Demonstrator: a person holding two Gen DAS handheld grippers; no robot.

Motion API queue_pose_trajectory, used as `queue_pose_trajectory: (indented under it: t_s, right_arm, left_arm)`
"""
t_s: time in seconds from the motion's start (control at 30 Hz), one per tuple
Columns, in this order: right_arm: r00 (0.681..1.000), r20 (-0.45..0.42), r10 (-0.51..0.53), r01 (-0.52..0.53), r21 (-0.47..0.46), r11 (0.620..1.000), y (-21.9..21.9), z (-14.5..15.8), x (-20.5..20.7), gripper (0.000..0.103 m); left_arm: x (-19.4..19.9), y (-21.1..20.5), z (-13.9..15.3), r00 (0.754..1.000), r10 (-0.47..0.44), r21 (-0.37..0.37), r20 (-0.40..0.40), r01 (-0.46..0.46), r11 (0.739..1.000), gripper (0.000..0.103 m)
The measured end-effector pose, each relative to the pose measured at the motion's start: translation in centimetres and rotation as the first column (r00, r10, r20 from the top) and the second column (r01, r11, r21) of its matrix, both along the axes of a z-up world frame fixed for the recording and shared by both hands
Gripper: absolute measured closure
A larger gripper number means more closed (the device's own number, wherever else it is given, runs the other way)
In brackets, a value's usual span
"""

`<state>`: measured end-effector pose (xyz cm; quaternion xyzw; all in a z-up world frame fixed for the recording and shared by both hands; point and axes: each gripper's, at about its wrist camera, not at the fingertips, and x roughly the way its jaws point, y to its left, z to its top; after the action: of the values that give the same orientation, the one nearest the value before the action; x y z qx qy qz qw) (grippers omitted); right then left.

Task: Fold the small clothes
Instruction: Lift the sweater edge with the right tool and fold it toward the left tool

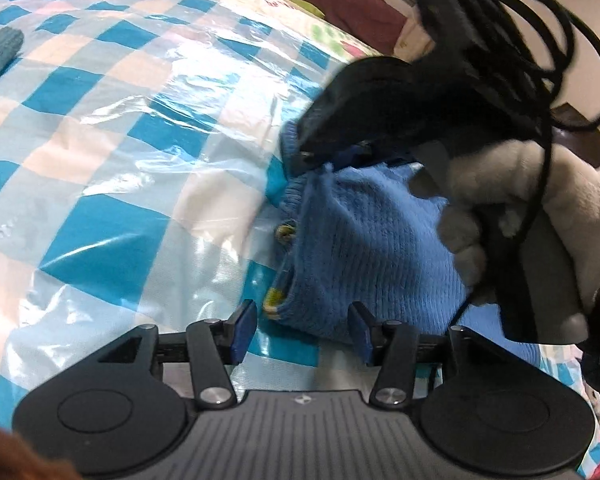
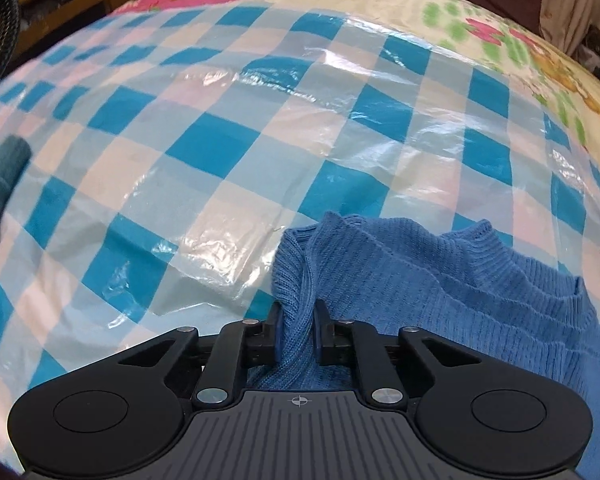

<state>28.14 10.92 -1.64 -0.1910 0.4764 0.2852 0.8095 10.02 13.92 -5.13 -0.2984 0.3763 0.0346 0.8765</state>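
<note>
While your right gripper [image 2: 298, 330] has a bunched ridge of the blue knit garment [image 2: 440, 280] pinched between its fingers, the rest of the piece spreads off to the right of that grip, lying rumpled on the checked plastic sheet [image 2: 220, 128] that covers the bed. The fingers there are clenched on the fabric; you can see the ribbed edge squeezed into a narrow fold between the two pads.

Your left gripper [image 1: 300, 326] is another matter. Its fingers stand released and apart, and the near corner of the blue knit garment [image 1: 360, 240] reaches down between them without either pad pressing on it. From the left wrist view, your gloved right hand [image 1: 500, 200] and its gripper sit at the far edge of the garment, so the piece runs lengthwise from your left fingers toward your right ones.

That is the relation the next move likely turns on: the right side holds the far ribbed edge, the left sits at the near corner, nearest to the yellow-patterned trim [image 1: 284, 232]. In my judgement the left fingers would need to close on that corner before any fold can be carried over.

A second, teal knit piece [image 1: 0, 52] lies well apart at the left edge.
</note>
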Motion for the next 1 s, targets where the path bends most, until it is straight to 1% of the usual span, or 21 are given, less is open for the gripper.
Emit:
queue_pose_trajectory:
  t_s: [0.13,0.27,0.37,0.43,0.53,0.67,0.73,0.8,0.87,0.9,0.97,1.0]
  right_arm:
    - [1.0,-0.021,-0.011,0.013,0.057,0.998,-1.2,0.8,0.3,0.091]
    - [0.999,-0.029,-0.015,0.018,0.104,0.994,-2.4,1.6,0.3,0.092]
    - [0.999,-0.036,-0.018,0.023,0.139,0.99,-3.3,2.2,0.5,0.092]
    - [0.999,-0.04,-0.023,0.029,0.159,0.987,-3.9,2.6,0.6,0.092]
    - [0.998,-0.05,-0.029,0.038,0.188,0.981,-4.8,3.1,0.7,0.092]
    - [0.998,-0.056,-0.033,0.045,0.222,0.974,-5.9,4.0,0.8,0.092]
    - [0.998,-0.056,-0.034,0.046,0.239,0.97,-6.5,4.5,0.9,0.092]
    - [0.998,-0.057,-0.038,0.051,0.253,0.966,-7.0,4.9,1.0,0.092]
    - [0.997,-0.067,-0.044,0.06,0.272,0.96,-7.6,5.1,1.2,0.092]
    - [0.996,-0.071,-0.046,0.064,0.279,0.958,-7.9,5.1,1.2,0.092]
    - [0.996,-0.078,-0.05,0.071,0.295,0.953,-8.7,5.3,1.3,0.092]
    - [0.995,-0.079,-0.052,0.074,0.303,0.95,-9.2,5.4,1.3,0.092]
  left_arm:
    - [-0.6,-0.4,0.2,1.0,0.022,0.025,0.017,-0.023,0.999,0.042]
    - [-0.6,-1.5,0.3,1.0,0.013,0.069,0.025,-0.014,0.997,0.031]
    - [-0.5,-1.7,-0.2,1.0,0.005,0.079,0.016,-0.006,0.997,0.03]
    - [-0.6,-2.0,0.1,1.0,0.004,0.093,0.012,-0.005,0.996,0.029]
    - [0.1,-2.2,-0.1,1.0,0.017,0.101,0.019,-0.019,0.995,0.027]
    - [0.6,-2.4,0.1,0.999,0.026,0.111,0.025,-0.029,0.993,0.027]
    - [1.0,-2.4,0.1,0.999,0.021,0.097,0.028,-0.024,0.995,0.028]
    - [1.3,-2.5,0.1,0.999,0.016,0.088,0.03,-0.018,0.996,0.032]
    - [1.7,-2.7,0.2,1.0,0.006,0.083,0.028,-0.008,0.996,0.045]
    - [1.9,-2.9,0.2,1.0,0.001,0.075,0.027,-0.003,0.997,0.049]
    - [2.4,-3.3,0.6,1.0,-0.009,0.07,0.03,0.007,0.997,0.059]
    - [2.5,-3.6,0.9,0.999,-0.016,0.072,0.035,0.013,0.997,0.061]
